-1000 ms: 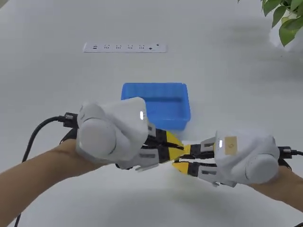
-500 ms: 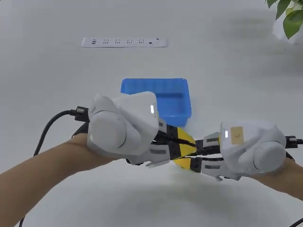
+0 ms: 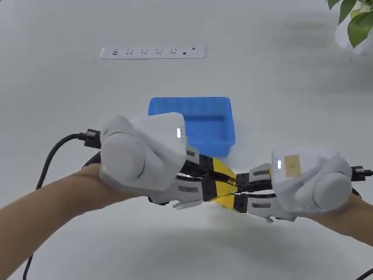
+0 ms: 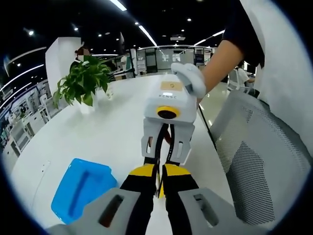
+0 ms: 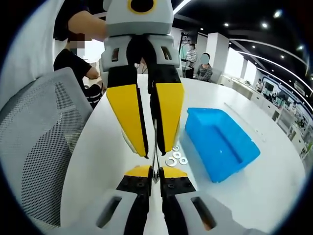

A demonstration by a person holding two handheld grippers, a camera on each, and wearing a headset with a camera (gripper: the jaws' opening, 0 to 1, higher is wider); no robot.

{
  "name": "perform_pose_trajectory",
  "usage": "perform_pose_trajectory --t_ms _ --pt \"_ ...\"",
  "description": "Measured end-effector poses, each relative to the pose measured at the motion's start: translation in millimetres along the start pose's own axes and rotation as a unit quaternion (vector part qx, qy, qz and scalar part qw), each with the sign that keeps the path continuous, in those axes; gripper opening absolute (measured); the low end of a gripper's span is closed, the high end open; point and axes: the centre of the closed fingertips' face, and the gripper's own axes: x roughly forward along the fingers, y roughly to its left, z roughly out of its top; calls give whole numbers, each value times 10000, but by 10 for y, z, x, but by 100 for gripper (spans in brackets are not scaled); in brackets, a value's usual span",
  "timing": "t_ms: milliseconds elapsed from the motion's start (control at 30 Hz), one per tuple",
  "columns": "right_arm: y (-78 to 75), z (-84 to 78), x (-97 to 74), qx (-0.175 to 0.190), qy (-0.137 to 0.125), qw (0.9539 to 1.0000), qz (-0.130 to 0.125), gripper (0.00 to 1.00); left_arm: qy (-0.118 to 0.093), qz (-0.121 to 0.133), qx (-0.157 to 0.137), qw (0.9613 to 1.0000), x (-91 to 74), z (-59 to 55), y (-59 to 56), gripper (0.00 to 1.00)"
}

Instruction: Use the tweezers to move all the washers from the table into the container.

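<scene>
Here, the chief hazard is judged to be a fumbled exchange low over the worktop (image 3: pixel 280 87). The left gripper (image 5: pixel 151 149) and the right gripper (image 5: pixel 156 172) are met tip to tip near the worktop's near edge, with the tweezers (image 5: pixel 155 164) between them. The right gripper's jaws are clenched on the tweezers. The left gripper's jaws are drawn close about the thin blades, but whether they pinch cannot be told.

Should either grip be loosened before the other is sure, the tweezers could be dropped or twisted out of line. The blue container (image 5: pixel 220 142) is set toward the middle of the worktop, just beyond the grippers. Its near wall would have to be cleared on every carry, and it could be nudged by so bulky a pair of tools. The washers (image 5: pixel 176 156) are clustered on the worktop just beside that wall, beneath the joined jaws. They could be scattered by falling tweezers, and, being flat and thin, they are judged likely to slip from the tips.

A mesh chair (image 5: pixel 44 147) is seen past the near edge. A plant (image 4: pixel 83 83) is placed at the far right corner and a power strip (image 3: pixel 152 52) toward the far edge, both well apart from the work. A cable (image 3: pixel 55 160) is trailed from the left gripper toward the near edge and might be snagged.
</scene>
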Motion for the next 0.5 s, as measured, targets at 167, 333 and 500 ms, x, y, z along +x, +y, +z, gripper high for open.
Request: perform_pose_trajectory --t_ms 167,333,500 --pt "6 3 5 9 5 10000 27 7 -8 -4 113 9999 -10 2 10 6" --pt "14 1 3 4 17 10000 35 7 23 -72 260 9996 -16 -3 0 6" --pt "29 4 4 -127 57 9999 16 8 81 -86 464 9989 -28 -16 -9 5"
